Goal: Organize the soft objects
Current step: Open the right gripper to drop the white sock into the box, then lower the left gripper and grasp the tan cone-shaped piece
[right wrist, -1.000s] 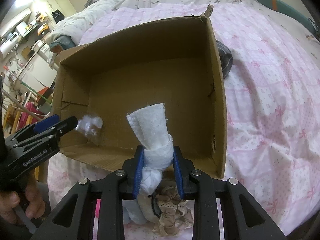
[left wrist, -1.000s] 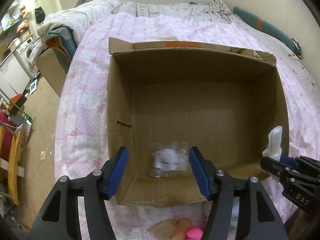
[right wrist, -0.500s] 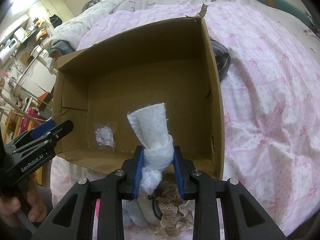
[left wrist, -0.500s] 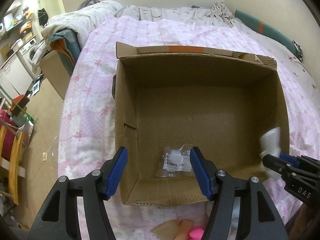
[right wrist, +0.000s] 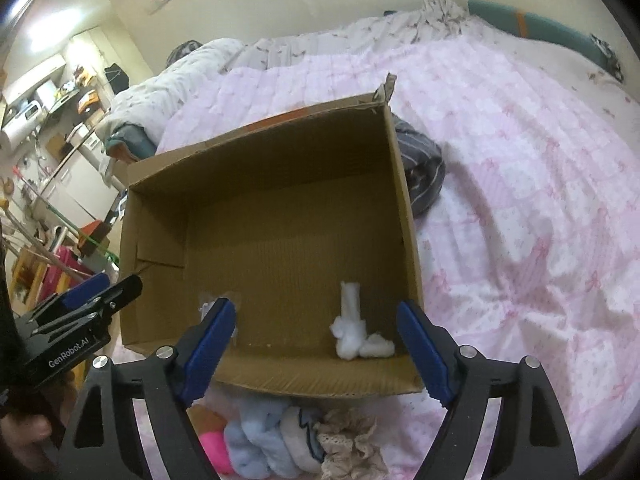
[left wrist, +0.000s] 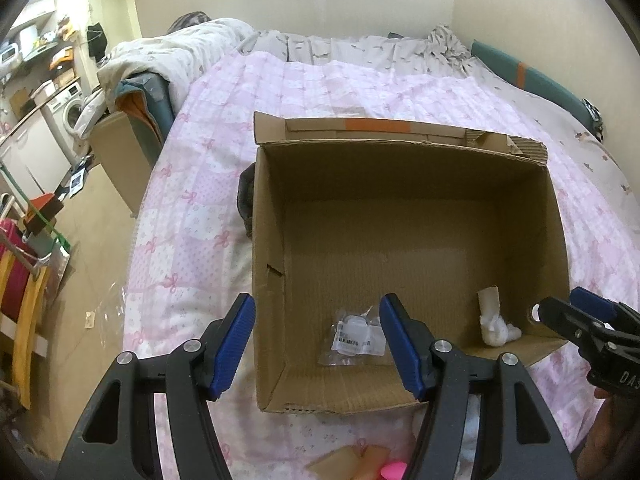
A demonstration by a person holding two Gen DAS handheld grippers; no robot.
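Hidden and cut-off parts around the cardboard box (right wrist: 404, 200)

In the right wrist view the left finger (right wrist: 208, 340) covers most of the plastic packet (right wrist: 206, 306); the box's right wall hides part of a striped grey garment (right wrist: 422, 178); the sock pile (right wrist: 296, 440) runs off the bottom edge. The packet's label (left wrist: 350, 342) is too small to read.
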